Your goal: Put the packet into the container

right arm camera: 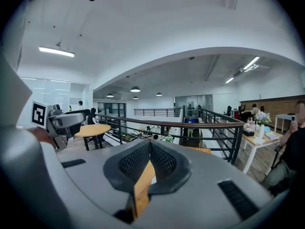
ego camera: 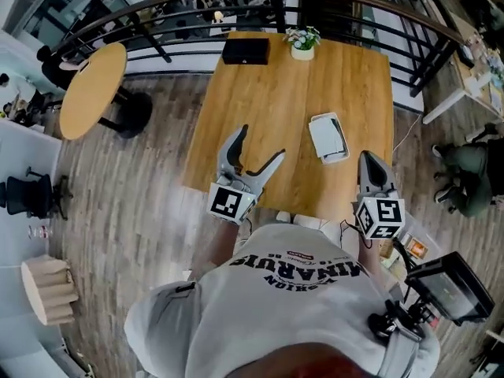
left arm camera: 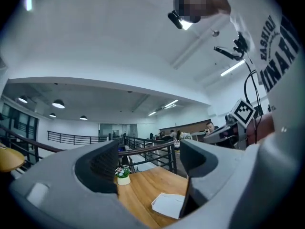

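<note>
The left tongs (ego camera: 262,142) hang above the near left part of the counter (ego camera: 276,93), spread wide with nothing between them. The right tongs (ego camera: 368,161) hover by the near right edge, pressed together and empty; the right gripper view shows their ribbed pads meeting at the tip. A white container (ego camera: 327,138) lies flat on the counter's right half, ahead of both tongs and apart from them. I cannot pick out the packet separately from the white container. At the far edge stand a small flower pot (ego camera: 302,42) and a black box (ego camera: 246,50).
</note>
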